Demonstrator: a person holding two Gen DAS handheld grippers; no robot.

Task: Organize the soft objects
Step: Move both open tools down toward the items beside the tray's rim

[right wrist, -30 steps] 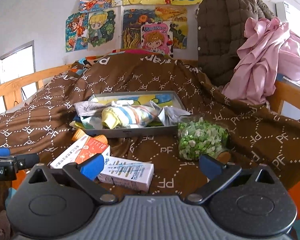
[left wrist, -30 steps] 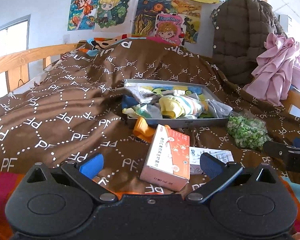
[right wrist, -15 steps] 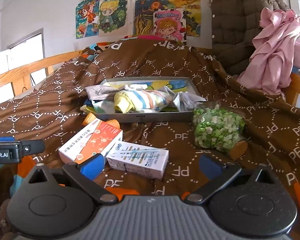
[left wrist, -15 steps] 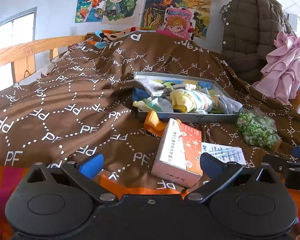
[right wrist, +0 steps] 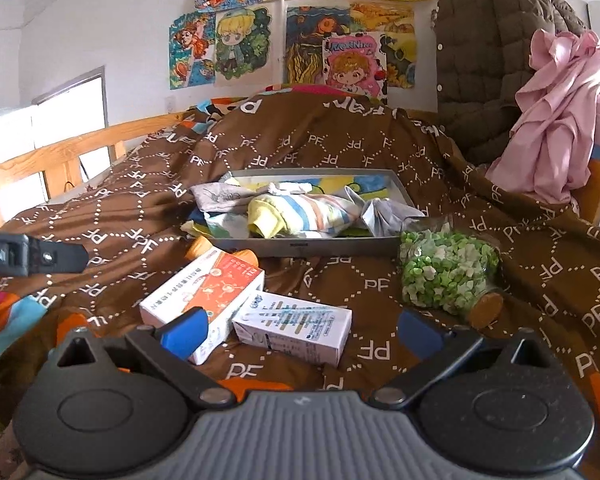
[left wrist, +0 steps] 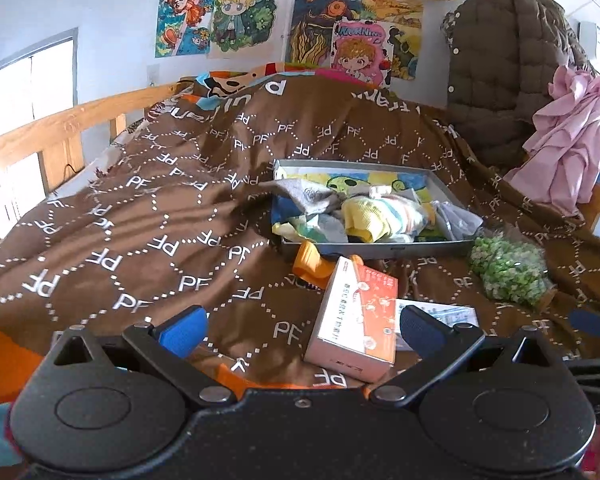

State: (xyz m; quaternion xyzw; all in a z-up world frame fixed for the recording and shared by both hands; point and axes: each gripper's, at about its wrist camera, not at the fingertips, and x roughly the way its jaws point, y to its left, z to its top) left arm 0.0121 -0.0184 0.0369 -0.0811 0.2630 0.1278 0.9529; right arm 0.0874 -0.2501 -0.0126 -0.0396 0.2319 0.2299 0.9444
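Note:
A grey tray (left wrist: 374, 247) (right wrist: 324, 246) rests on the brown bedspread, holding several soft items: a yellow striped sock bundle (left wrist: 376, 216) (right wrist: 300, 216), a grey cloth (left wrist: 304, 196) (right wrist: 220, 196) and other small fabrics. In front of the tray lie an orange-and-white box (left wrist: 356, 312) (right wrist: 204, 292), a white box (right wrist: 294, 328) (left wrist: 440, 312) and an orange object (left wrist: 310, 264). A jar of green pieces (left wrist: 508, 272) (right wrist: 446, 276) lies on its side at the right. My left gripper (left wrist: 300, 330) and right gripper (right wrist: 300, 330) both stand open above the bedspread, holding nothing.
A wooden bed rail (left wrist: 48, 136) runs along the left. A dark quilted jacket (left wrist: 500, 80) and pink cloth (left wrist: 568, 140) hang at the back right. Posters (left wrist: 292, 20) cover the wall. The brown bedspread (left wrist: 140, 220) spreads out to the left.
Both views have shifted slightly; the left gripper has drifted left so the boxes sit further right, and the right gripper has lowered toward the boxes. Nothing was grasped.

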